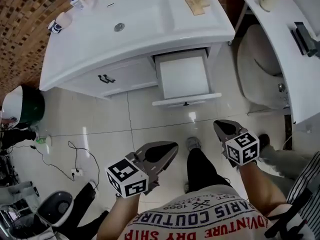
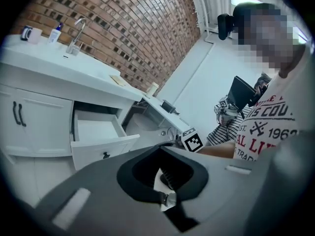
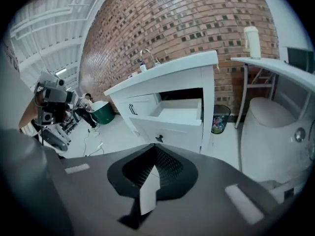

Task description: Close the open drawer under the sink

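The white drawer (image 1: 182, 76) under the sink counter (image 1: 150, 24) stands pulled out, empty, with a small dark knob (image 1: 186, 104) on its front. It also shows in the left gripper view (image 2: 96, 132) and the right gripper view (image 3: 174, 116). Both grippers hang low over the tiled floor, well short of the drawer front. My left gripper (image 1: 170, 149) (image 2: 162, 145) has its jaws together and holds nothing. My right gripper (image 1: 220, 125) (image 3: 155, 146) is also shut and empty, below and right of the drawer.
A shut cabinet door with dark handles (image 1: 106, 78) is left of the drawer. A white toilet (image 1: 260, 69) and a white shelf (image 1: 295, 59) stand at the right. A green bin (image 1: 22, 104) and a cable with a power strip (image 1: 76, 172) are at the left. My shoe (image 1: 193, 144) is between the grippers.
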The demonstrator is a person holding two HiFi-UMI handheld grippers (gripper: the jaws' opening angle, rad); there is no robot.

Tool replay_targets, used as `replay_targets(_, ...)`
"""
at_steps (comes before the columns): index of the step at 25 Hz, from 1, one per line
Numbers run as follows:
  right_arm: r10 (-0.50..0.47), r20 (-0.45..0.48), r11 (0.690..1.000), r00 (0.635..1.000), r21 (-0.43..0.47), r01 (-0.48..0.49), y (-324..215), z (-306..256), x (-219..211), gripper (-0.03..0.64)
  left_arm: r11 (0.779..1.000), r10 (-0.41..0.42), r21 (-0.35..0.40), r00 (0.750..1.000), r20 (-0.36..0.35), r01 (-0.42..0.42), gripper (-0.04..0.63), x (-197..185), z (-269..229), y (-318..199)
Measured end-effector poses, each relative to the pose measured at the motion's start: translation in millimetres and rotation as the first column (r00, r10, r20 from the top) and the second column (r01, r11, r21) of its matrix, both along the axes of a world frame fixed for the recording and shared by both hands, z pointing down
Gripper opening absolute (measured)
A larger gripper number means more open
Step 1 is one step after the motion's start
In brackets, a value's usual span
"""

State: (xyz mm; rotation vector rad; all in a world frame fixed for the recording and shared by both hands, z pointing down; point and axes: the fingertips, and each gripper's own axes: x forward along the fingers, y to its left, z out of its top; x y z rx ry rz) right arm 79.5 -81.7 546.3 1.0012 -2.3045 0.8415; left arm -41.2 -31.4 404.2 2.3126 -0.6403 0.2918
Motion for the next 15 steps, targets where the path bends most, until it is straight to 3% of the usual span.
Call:
replay_targets(7,0.104,0.005,0.991,0.995,-0.089,-0.103,-44,57,7,0.008,0.996,0.003,-0.093,1.000,0.007,-0.003,-0.017,1,39,-28)
replay_targets(15,0.113,0.000,0.988,0.994,-0.109,-0.113,-84,76,1,0.008,0.991,-0.013,-0.136,1.000,0.005,0.013,-0.018,-1,55,-62)
